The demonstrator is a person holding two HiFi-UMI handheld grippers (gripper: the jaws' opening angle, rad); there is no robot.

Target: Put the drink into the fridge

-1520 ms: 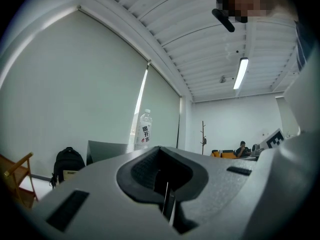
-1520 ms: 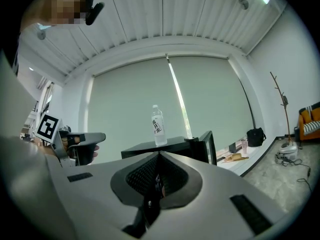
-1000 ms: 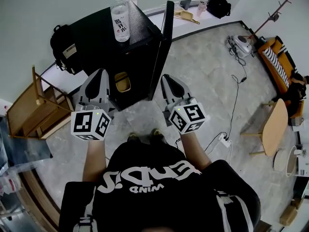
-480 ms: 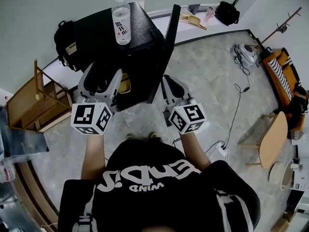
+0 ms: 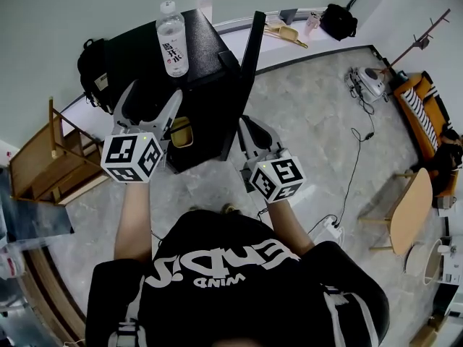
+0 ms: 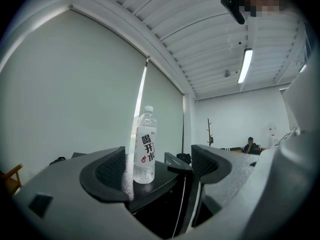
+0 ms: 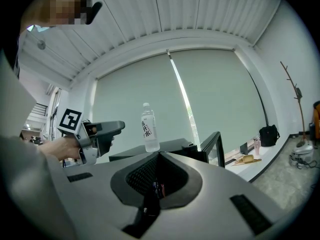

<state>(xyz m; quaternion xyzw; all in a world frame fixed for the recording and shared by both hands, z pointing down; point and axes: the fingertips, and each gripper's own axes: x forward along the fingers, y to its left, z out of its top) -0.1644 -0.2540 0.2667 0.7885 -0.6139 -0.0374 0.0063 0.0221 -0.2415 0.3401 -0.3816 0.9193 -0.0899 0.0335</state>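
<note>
1. Left of the fridge (image 5: 202, 38), a wooden chair (image 5: 51, 157) stands by the wall. A black backpack (image 5: 94, 67) sits just beside the fridge's left side.
2. The left hand-held gripper (image 5: 155, 91) is held level in front of the fridge, aimed at its top. Its jaws have just been opening and stand wide apart, released. In its own view the drink (image 6: 145, 144) shows in the gap between the jaws (image 6: 159, 164), farther on, and touches neither pad.
3. The drink (image 5: 172, 38), a clear bottle with a white cap and a white label, stands upright on top of the fridge, not inside it.
4. The fridge is black and low. Its door (image 5: 249, 56) is swung open at its right side, and a yellow thing (image 5: 181, 130) shows inside.
5. The right hand-held gripper (image 5: 246, 121) is just in front of the fridge's open door. Its jaws are clenched together, with nothing grasped.
6. Well to the right of the fridge, a cable (image 5: 354, 150) trails over the floor and an orange sofa (image 5: 423, 96) stands at the far edge.
</note>
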